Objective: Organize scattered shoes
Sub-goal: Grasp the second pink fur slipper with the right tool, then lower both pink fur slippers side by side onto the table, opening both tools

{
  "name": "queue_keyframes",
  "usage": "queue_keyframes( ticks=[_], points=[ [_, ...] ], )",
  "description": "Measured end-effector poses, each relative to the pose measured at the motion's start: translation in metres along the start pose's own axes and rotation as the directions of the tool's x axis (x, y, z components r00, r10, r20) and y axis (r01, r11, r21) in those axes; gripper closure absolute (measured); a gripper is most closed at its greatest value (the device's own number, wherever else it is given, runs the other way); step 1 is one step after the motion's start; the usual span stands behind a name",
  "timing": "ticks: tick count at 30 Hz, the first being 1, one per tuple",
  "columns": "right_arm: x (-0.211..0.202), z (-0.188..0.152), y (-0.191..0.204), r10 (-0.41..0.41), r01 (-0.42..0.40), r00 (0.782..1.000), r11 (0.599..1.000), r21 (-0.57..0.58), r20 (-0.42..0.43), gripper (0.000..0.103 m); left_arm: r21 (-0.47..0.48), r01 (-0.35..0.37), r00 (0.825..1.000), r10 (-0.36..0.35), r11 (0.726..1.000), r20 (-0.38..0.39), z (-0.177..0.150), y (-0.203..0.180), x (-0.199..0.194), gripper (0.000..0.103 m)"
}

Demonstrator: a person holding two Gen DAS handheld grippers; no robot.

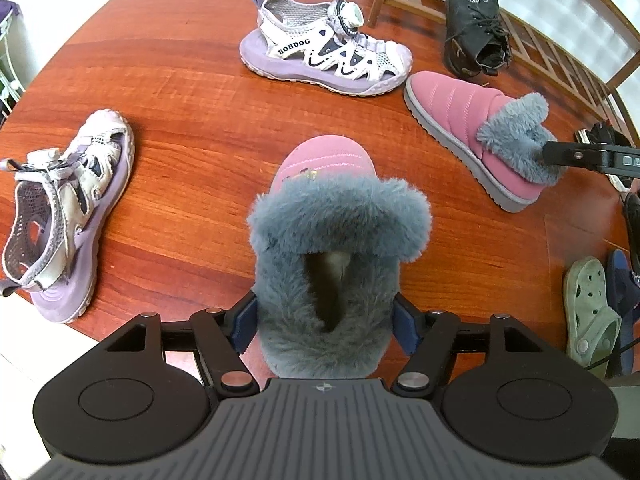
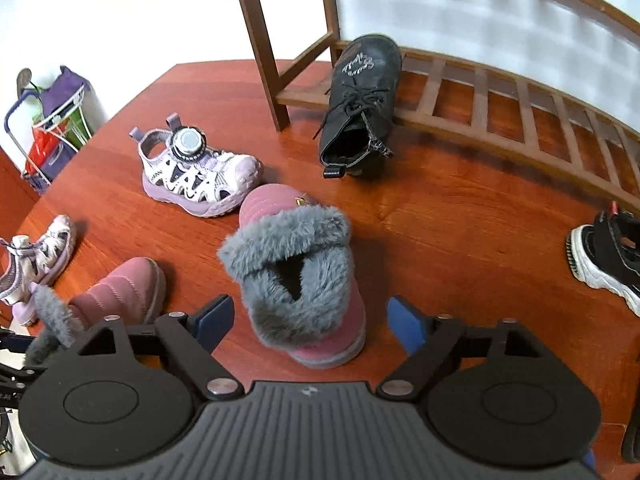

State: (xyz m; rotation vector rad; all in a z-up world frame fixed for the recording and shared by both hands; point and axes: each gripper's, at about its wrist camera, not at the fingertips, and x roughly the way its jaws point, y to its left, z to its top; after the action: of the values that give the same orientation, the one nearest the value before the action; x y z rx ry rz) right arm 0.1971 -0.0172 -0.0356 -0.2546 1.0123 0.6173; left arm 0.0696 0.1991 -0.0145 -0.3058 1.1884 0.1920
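Two wrist views of a red-brown wooden floor [image 1: 192, 128] with scattered shoes. The left gripper [image 1: 325, 322] pointed steeply down, its blue pads pressed against both sides of the grey fur collar of a pink boot [image 1: 332, 240], toe pointing away. The right gripper [image 2: 310, 320] stood wide, its blue fingers [image 2: 406, 324] clear of a second pink boot [image 2: 296, 264], which rested upright on the floor between them; nothing was gripped there. In the left view this second boot lay to the right of the held one, with one finger of the right gripper at its fur. A purple sandal [image 1: 324, 48] stood farther off, near the middle, close to the second boot's toe. Its mate [image 1: 68, 216] lay well apart at the left. A black laced boot [image 2: 360, 108] rested at the foot of a wooden shoe rack [image 2: 500, 108] at the far right. A black-and-white sneaker [image 2: 604, 256] sat at the right edge, and a green clog [image 1: 588, 312] lay near the right.
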Motion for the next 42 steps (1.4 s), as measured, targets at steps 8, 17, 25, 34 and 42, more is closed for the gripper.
queue_keyframes(
  ticks=[8, 17, 25, 34, 42],
  points=[
    [0.043, 0.013, 0.013, -0.031, 0.027, 0.998, 0.996, -0.085, -0.053, 0.015, -0.015, -0.001, 1.0, 0.001, 1.0, -0.009, 0.008, 0.0, 0.008, 0.032],
    [0.076, 0.026, 0.029, -0.061, 0.042, 0.994, 0.977, -0.21, -0.088, 0.016, 0.029, -0.021, 0.999, 0.022, 0.999, -0.024, 0.027, -0.004, 0.022, 0.029],
    [0.072, 0.023, 0.029, -0.064, 0.051, 0.994, 0.989, -0.139, -0.092, 0.029, 0.076, -0.024, 1.0, 0.024, 0.997, 0.005, 0.025, -0.006, 0.022, 0.035],
    [0.04, -0.012, 0.037, -0.043, 0.042, 0.992, 0.999, -0.008, -0.118, 0.029, 0.068, -0.021, 1.0, 0.022, 0.997, -0.008, 0.019, -0.004, 0.018, 0.035],
    [0.013, -0.052, 0.057, -0.009, 0.021, 0.99, 0.997, 0.081, -0.142, 0.029, 0.068, -0.01, 1.0, 0.012, 0.998, -0.019, 0.004, -0.005, 0.012, 0.035]
  ],
)
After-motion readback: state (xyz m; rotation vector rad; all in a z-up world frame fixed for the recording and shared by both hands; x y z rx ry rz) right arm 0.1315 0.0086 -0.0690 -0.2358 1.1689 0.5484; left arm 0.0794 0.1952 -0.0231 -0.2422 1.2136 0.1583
